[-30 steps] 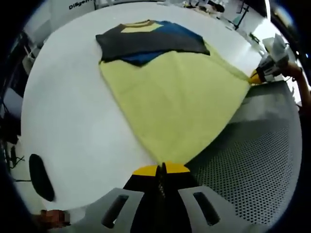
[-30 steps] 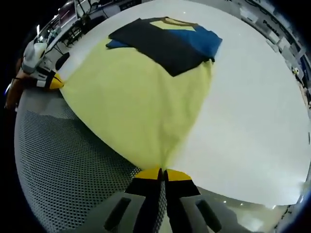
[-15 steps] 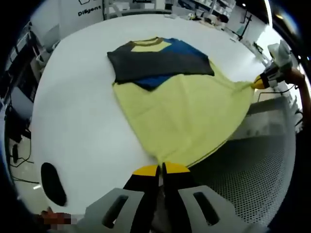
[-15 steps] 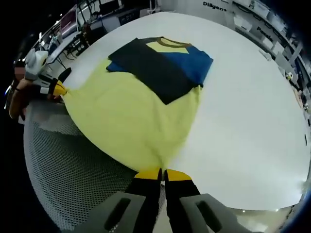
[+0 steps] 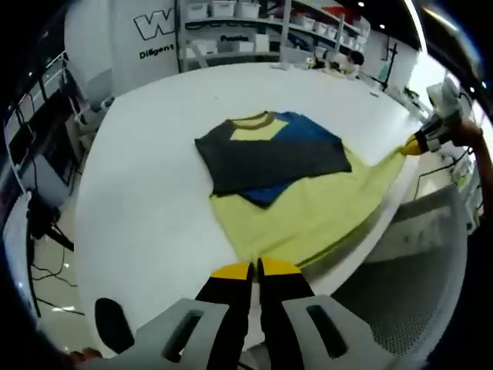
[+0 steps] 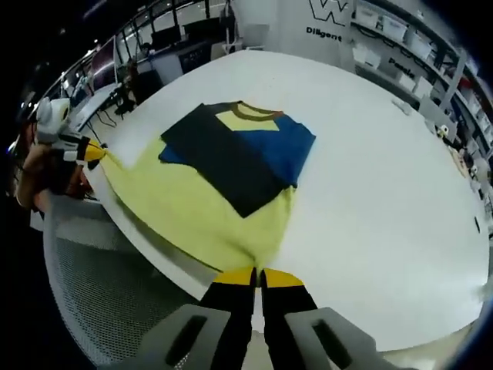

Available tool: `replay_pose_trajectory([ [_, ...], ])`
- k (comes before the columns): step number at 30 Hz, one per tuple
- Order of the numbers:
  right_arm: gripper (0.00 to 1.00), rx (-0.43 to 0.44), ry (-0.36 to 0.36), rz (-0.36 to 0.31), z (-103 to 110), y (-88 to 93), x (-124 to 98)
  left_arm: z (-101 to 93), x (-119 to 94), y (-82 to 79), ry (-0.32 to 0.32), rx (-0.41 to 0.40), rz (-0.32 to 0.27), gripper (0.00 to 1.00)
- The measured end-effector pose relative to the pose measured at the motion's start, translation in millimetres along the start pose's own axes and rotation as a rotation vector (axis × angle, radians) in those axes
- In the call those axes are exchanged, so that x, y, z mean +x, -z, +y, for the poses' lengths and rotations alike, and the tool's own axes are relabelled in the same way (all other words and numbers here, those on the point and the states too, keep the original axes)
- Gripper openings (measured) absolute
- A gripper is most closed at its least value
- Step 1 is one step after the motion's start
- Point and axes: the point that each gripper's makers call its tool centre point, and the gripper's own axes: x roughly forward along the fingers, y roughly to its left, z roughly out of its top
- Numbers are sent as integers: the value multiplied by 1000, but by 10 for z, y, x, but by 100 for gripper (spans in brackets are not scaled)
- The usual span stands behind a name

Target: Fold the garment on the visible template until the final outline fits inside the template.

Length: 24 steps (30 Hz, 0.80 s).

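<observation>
While your left gripper (image 5: 257, 267) and right gripper (image 6: 258, 274) each pinch a near hem corner of the garment (image 5: 296, 193), its far part lies folded on the white table (image 6: 370, 177).

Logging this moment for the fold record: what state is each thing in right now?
shirt: sleeves folded in, yellow lower half stretched flat toward the table edge
left gripper: shut on the shirt hem corner
right gripper: shut on the other hem corner
table: white, shirt lying on it
</observation>
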Motion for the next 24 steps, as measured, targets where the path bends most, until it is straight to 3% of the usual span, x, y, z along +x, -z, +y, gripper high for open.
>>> replay_pose_trajectory([
  [6,0,8,20,-51,-97,-270,43,109,48,-198,-5,1,-29,3],
  [13,0,-45,30,-110,-220,-614,61,280,62,-591,-41,22,-98,3],
  [16,0,-31,29,-133,-282,-738,77,333,102,-685,-40,-38,-97,3],
  [20,0,86,4,-168,-362,-889,128,382,152,-850,-33,-78,-132,3],
  [24,0,77,24,-183,-463,-1022,131,438,195,-1018,-41,-80,-154,3],
])
